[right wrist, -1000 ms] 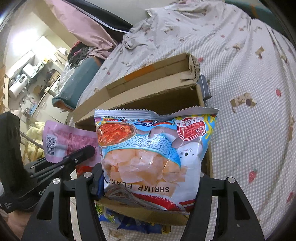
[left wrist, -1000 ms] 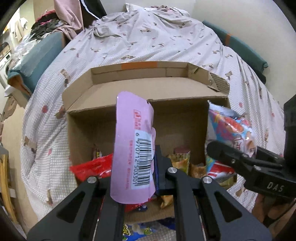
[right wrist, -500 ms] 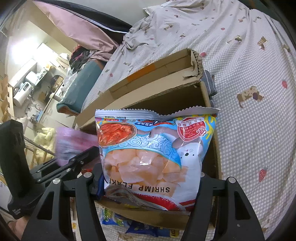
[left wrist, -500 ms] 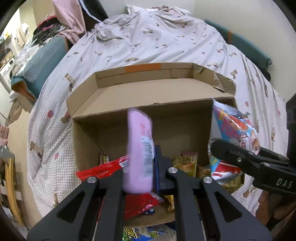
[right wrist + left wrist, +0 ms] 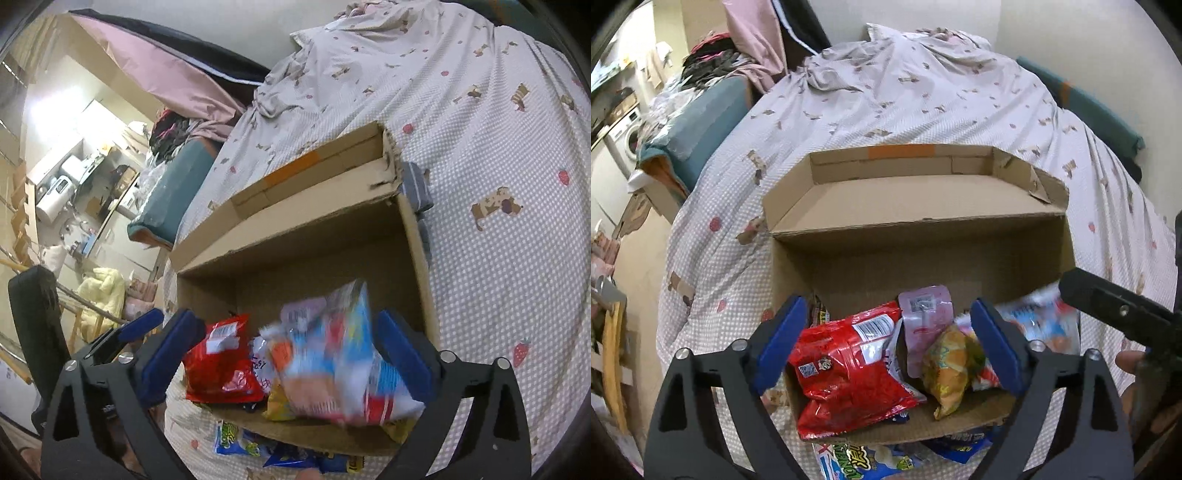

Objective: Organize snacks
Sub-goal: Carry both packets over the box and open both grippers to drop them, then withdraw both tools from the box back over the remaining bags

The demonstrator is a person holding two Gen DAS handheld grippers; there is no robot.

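An open cardboard box [image 5: 916, 258] lies on the bed and holds several snack packs. My left gripper [image 5: 886, 343] is open and empty just above its near edge. The pink pouch [image 5: 925, 317] lies in the box between a red bag [image 5: 846, 373] and a yellow pack [image 5: 951, 365]. My right gripper [image 5: 291, 354] is open; the shrimp flakes bag [image 5: 343, 354] is blurred between its jaws, dropping into the box [image 5: 332, 236]. That bag also shows at the box's right side in the left wrist view [image 5: 1041, 325].
Loose snack packs [image 5: 871, 458] lie on the patterned bedsheet [image 5: 923, 103] in front of the box. They also show in the right wrist view [image 5: 240, 441]. A teal cushion [image 5: 701, 118] sits at the bed's left edge. The right gripper's arm [image 5: 1123, 314] crosses the left view's right side.
Both grippers opened. The pink pouch fell from my left gripper into the box. The shrimp flakes bag left my right gripper's hold and is falling into the box.
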